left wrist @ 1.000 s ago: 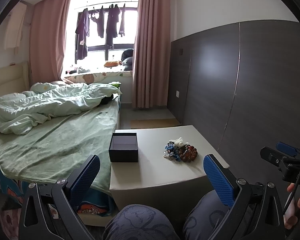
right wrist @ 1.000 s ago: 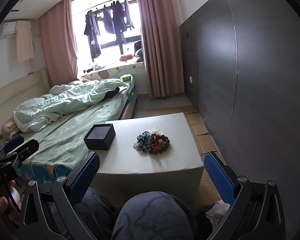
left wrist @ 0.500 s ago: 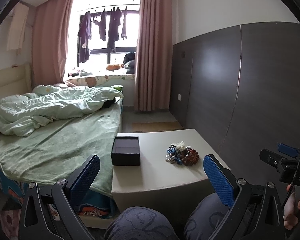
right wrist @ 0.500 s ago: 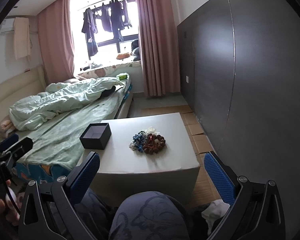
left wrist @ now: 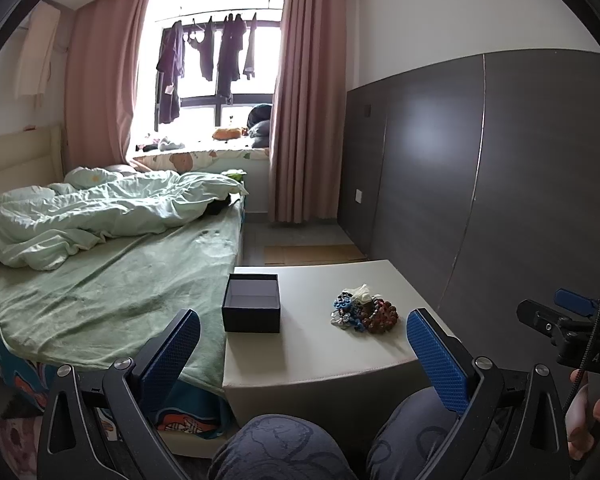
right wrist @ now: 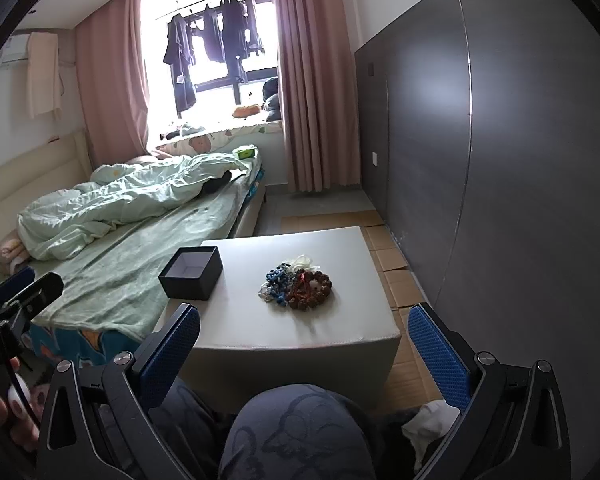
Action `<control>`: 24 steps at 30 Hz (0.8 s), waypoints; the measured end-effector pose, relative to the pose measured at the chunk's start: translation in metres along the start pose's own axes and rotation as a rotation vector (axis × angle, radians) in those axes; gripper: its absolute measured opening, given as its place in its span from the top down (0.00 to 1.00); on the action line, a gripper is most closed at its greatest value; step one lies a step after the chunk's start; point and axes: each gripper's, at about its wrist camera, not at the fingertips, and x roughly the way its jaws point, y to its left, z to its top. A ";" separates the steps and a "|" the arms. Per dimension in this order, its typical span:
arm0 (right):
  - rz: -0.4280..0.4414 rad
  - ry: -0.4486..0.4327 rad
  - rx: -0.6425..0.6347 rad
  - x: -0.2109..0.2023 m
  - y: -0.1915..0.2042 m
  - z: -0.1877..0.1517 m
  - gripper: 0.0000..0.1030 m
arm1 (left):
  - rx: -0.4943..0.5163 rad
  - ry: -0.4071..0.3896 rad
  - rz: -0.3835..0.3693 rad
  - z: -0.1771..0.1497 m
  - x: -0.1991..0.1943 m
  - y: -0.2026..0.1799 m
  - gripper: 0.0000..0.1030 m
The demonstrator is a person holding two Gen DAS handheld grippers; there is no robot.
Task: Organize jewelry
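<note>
Only the white letters "AS" could be read, printed on the black right hand-held gripper (left wrist: 576, 320) body.

A bed (left wrist: 112, 280) with green bedding lies below a bright window (left wrist: 220, 76); pink curtains (left wrist: 308, 120) flank the window, and a grey wall panel (left wrist: 480, 180) stands right of it.

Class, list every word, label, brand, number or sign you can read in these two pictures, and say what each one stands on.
"AS": white letters on the black body of the right gripper, cut off at the left wrist view's edge.
Tag on the hanging clothes: too small to read.
White marks on the left gripper body at the right wrist view's edge: too blurred to read.
Black box and jewelry pile: no text visible.
</note>
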 end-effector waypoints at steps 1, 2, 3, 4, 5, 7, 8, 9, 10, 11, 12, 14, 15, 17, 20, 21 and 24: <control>0.000 0.000 0.000 0.000 0.000 0.000 0.00 | 0.001 0.000 -0.002 0.000 0.000 0.000 0.00; 0.000 0.000 0.001 0.000 0.001 0.000 0.00 | 0.002 0.000 -0.004 0.000 0.000 0.000 0.00; 0.000 0.000 0.001 0.000 0.001 0.000 0.00 | 0.002 -0.001 -0.008 0.001 0.000 -0.001 0.00; -0.001 -0.001 0.001 0.000 0.002 0.001 0.00 | 0.002 -0.001 -0.011 0.001 0.000 0.000 0.00; -0.001 -0.001 0.000 0.000 0.002 0.001 0.00 | 0.001 -0.001 -0.012 0.001 0.001 0.000 0.00; -0.002 -0.002 0.002 0.000 0.002 0.002 0.00 | 0.002 -0.003 -0.016 0.001 0.000 -0.001 0.00; -0.004 -0.004 0.002 -0.003 0.003 0.002 0.00 | 0.002 -0.004 -0.018 0.001 0.000 -0.002 0.00; -0.003 -0.005 0.004 -0.003 0.003 0.002 0.00 | 0.002 -0.005 -0.019 0.000 -0.001 -0.001 0.00; -0.004 -0.006 0.004 -0.004 0.003 0.002 0.00 | 0.000 -0.006 -0.021 0.000 -0.001 -0.002 0.00; -0.005 -0.007 0.004 -0.004 0.003 0.002 0.00 | -0.001 -0.007 -0.022 0.000 -0.002 -0.002 0.00; -0.006 -0.009 0.004 -0.005 0.003 0.001 0.00 | -0.001 -0.006 -0.023 0.000 -0.002 -0.002 0.00; -0.006 -0.011 0.005 -0.006 0.002 0.001 0.00 | -0.003 -0.006 -0.024 0.000 -0.002 -0.003 0.00; -0.006 -0.011 0.004 -0.006 0.002 0.002 0.00 | -0.004 -0.006 -0.024 0.000 -0.002 -0.002 0.00; -0.007 -0.009 0.003 -0.006 0.001 0.002 0.00 | -0.008 -0.002 -0.026 0.000 -0.002 -0.002 0.00; -0.005 -0.012 0.013 -0.007 -0.001 0.002 0.00 | -0.017 0.006 -0.029 0.000 -0.001 -0.001 0.00; -0.001 -0.015 0.019 -0.008 -0.003 0.002 0.00 | -0.024 0.012 -0.034 0.001 0.000 -0.001 0.00; 0.002 -0.024 0.031 -0.010 -0.008 0.003 0.00 | -0.029 0.019 -0.051 0.002 0.004 0.001 0.00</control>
